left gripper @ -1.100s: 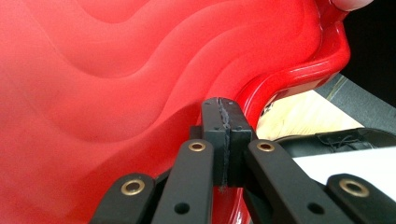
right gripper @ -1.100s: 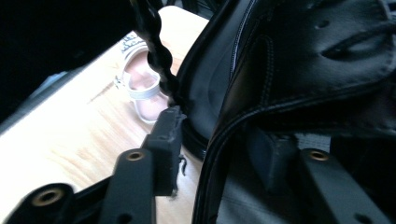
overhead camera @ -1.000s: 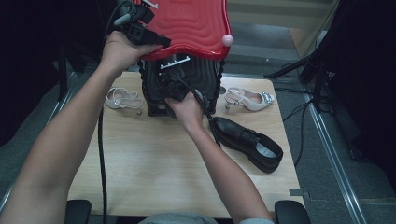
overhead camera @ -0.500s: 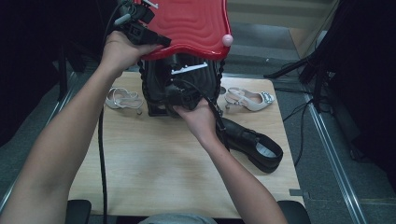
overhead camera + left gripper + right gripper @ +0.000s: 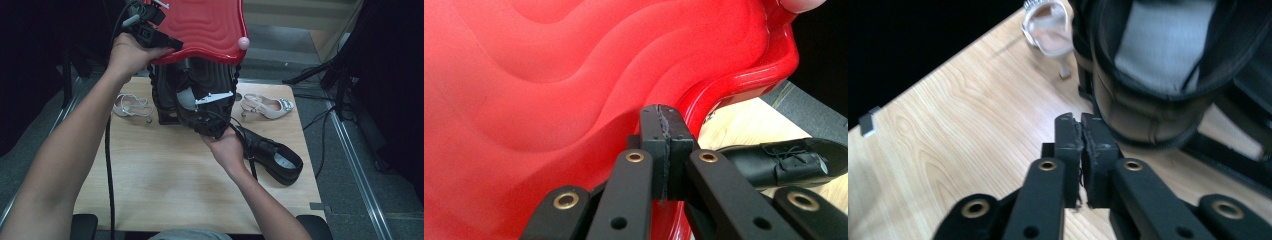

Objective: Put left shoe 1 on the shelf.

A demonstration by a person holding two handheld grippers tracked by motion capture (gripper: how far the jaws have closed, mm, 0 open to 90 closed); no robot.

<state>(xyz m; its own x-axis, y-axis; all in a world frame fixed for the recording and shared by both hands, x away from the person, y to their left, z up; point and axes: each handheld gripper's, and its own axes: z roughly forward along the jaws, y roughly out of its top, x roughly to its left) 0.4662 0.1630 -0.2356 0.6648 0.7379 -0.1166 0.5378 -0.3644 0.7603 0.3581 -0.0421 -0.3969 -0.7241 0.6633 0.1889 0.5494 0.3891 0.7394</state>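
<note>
A red wavy lid stands raised over a black storage box. My left gripper is shut, its pads together against the lid's rim. Inside the box lies a black shoe with a grey insole. My right gripper sits low at the box's near side, just short of that shoe; its jaws have just been closing and are shut with nothing between them. A second black lace-up shoe lies on the table beside the right hand.
The wooden table carries a pale heeled sandal left of the box and another to its right. A pink knob sticks out of the lid's corner. Dark floor and metal rails surround the table.
My right hand has drawn back from the box toward the near right, closer to the shoe on the table. The left hand and the raised lid have stayed put.
</note>
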